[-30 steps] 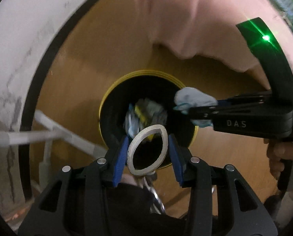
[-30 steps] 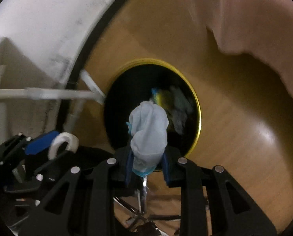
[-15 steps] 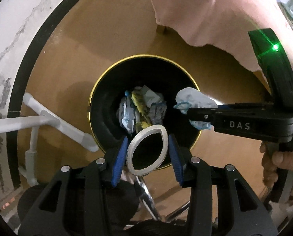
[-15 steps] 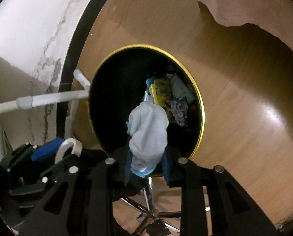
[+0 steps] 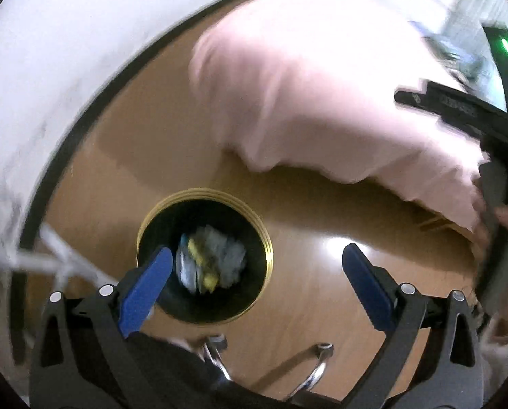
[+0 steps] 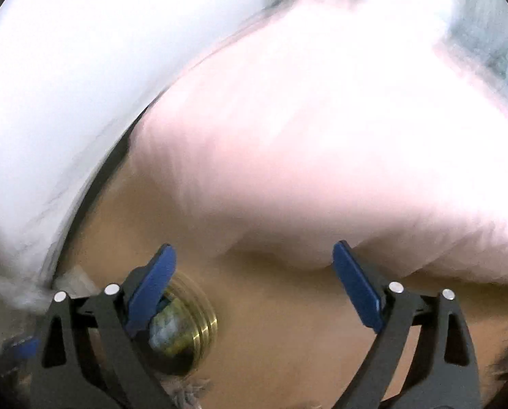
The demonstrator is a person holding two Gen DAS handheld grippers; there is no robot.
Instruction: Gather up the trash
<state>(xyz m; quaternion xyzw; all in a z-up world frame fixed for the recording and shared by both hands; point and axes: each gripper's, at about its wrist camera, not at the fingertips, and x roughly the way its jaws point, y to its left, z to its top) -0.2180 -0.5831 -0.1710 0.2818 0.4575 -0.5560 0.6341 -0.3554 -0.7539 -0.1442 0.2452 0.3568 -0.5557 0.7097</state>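
Crumpled paper and wrappers were seen piled inside the bin, with both pairs of jaws apart and empty.

Beyond and left of centre of the left gripper (image 5: 254, 269), whose blue pads stood wide apart with nothing between them, the black gold-rimmed bin (image 5: 269, 255) was seen on the wooden floor (image 5: 144, 156), its trash (image 5: 211, 260) lying at the bottom. The right gripper (image 6: 254, 286) was likewise spread and empty, the bin (image 6: 206, 320) being glimpsed just behind its left pad. The trash was judged light, soft and crushable, non-fragile; any further piece would best be pinched across a bunched fold. Pink fabric (image 5: 322, 85) hung ahead of the jaws. Both views were blurred.
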